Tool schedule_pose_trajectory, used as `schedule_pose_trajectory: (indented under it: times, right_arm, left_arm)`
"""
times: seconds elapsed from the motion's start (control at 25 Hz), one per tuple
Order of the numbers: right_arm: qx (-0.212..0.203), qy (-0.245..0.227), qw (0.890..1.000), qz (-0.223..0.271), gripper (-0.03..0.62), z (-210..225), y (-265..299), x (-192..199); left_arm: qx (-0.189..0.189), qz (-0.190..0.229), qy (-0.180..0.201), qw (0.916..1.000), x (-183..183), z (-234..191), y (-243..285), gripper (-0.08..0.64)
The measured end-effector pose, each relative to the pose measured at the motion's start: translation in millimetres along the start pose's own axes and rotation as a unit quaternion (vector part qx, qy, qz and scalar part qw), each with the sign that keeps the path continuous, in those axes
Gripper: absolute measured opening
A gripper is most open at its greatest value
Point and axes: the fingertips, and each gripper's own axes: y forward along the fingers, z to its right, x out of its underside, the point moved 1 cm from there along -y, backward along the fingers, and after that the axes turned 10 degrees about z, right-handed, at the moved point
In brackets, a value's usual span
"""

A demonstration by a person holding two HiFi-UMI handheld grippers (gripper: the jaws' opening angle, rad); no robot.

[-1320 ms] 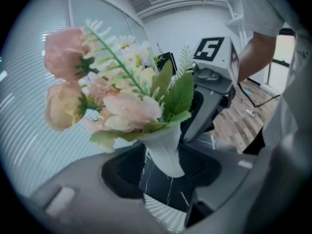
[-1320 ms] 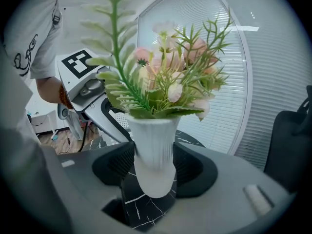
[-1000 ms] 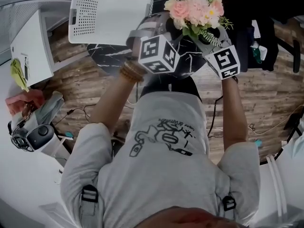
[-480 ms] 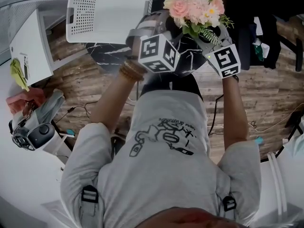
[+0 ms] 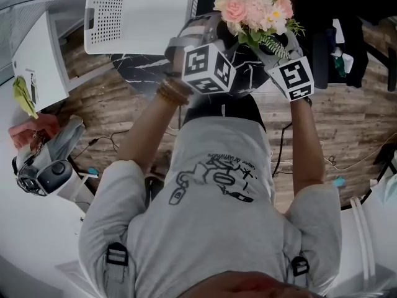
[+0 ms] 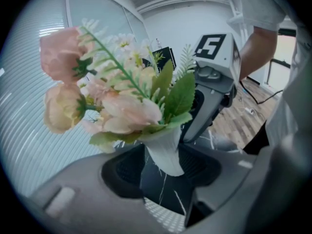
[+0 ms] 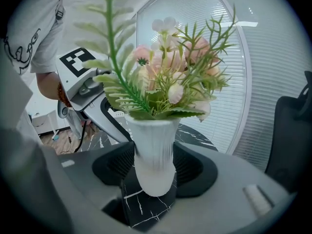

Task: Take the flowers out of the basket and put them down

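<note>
- The bunch of pink and cream flowers point(image 5: 254, 11) with green fern sprigs stands upright in a white ribbed vase point(image 7: 153, 155), over the right side of the round black marble table point(image 5: 149, 67).
- The left gripper point(image 6: 163, 167) has its jaws pressed on the vase's lower body.
- The right gripper point(image 7: 155, 167) clamps the same vase from the opposite side.
- The white perforated plastic basket point(image 5: 142, 14) sits at the table's left edge, apart from the flowers.
</note>
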Motion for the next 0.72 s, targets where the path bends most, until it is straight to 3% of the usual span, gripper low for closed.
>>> schedule_pose_trajectory:
  times: [0.72]
  right_arm:
    - [0.0,0.004,1.0,-0.005,0.256,-2.8,1.1,15.9]
  left_arm:
    - [0.006,-0.006,-0.006,0.9999,10.2,10.0,8.5,0.218]
